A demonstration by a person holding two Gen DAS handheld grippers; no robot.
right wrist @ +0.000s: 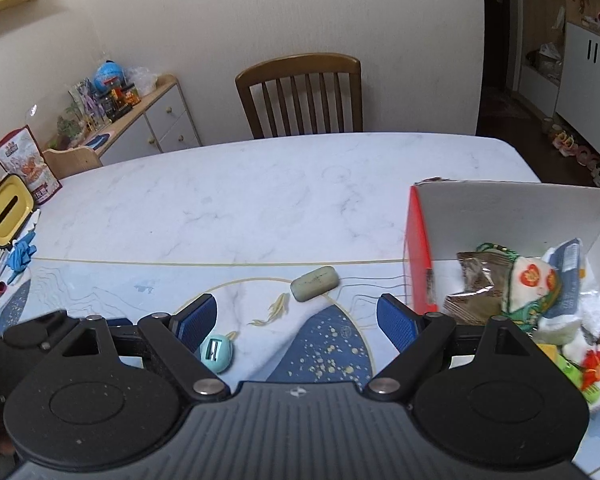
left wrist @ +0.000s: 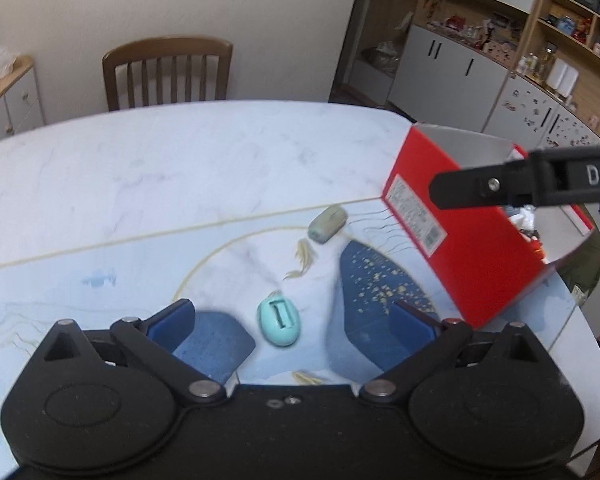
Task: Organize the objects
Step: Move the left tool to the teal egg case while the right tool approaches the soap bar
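**Two grippers over the patterned table, both spread and empty**

The left gripper [left wrist: 292, 320] hangs low over the marble-look table [left wrist: 140, 184], its blue-padded fingers [left wrist: 172, 320] spread wide with nothing between them. Lying on the table in the gap, just ahead of the pads and touching neither, is a small turquoise egg-shaped plastic piece with a slot in its top [left wrist: 279, 321]. Farther ahead and a little to the right lies a grey-green rounded bar of soap [left wrist: 327, 224]. To its right stands an open red cardboard box with a white inside [left wrist: 460, 240].

The right gripper [right wrist: 296, 320] is likewise wide apart and holds nothing; the turquoise piece sits just beside its left pad, the soap ahead. On its right, the box is already packed with mixed packets and toys [right wrist: 532, 292]. Beyond the table stands a brown wooden slat-back chair [right wrist: 300, 92].
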